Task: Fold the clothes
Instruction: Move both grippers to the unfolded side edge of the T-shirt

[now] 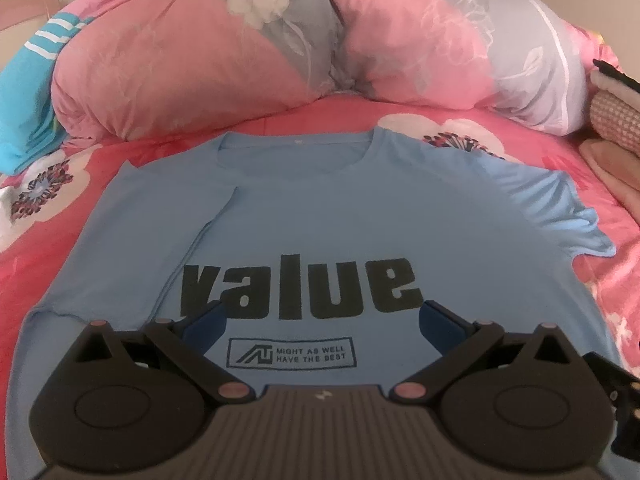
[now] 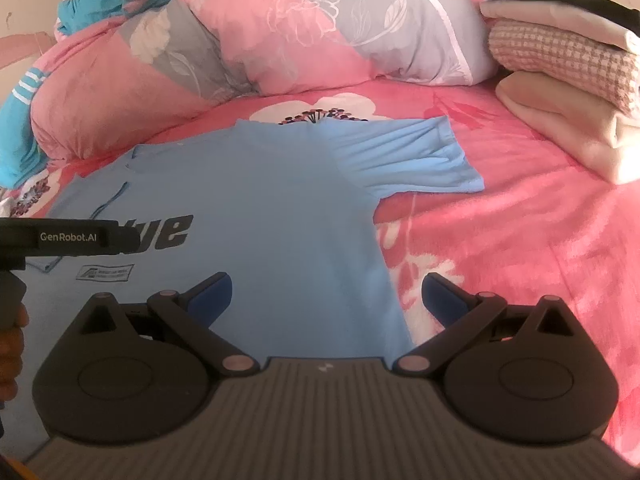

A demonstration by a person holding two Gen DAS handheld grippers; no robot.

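Light blue knit, thin and limp: the T-shirt [image 1: 304, 216] lies face up on the pink flowered bedsheet [image 2: 520, 248], collar toward the rolled quilt [image 1: 256, 48], black "value" print across the chest. Its left side is already turned in over the front; a sleeve edge runs slantwise down the chest beside the print. The right sleeve [image 2: 416, 156] lies spread flat on the sheet.

Left gripper [image 1: 320, 316]: fingers spread wide, holding nothing, hovering over the lower chest near the small boxed logo. Right gripper [image 2: 326, 296]: fingers likewise apart and empty, over the shirt's right side edge, one finger above cloth, the other above bedsheet. A hand [image 2: 10, 344] shows at the frame edge on the left gripper's grip.

Handling, as judged: very light, soft, no stiffness; it will sag and drape from any pinch point and drag wrinkles if pulled along the sheet. Cotton-like face, not slippery; pads should bite on a single or double layer. Nothing fragile.

Hold points, as judged: the right shoulder seam and the hem on the same side, one gripper to each, so the panel lifts as a straight line. Pinch cloth only; the bedsheet beneath is soft and easily caught.

Folded stack [image 2: 568, 80] sits at the right, well apart.
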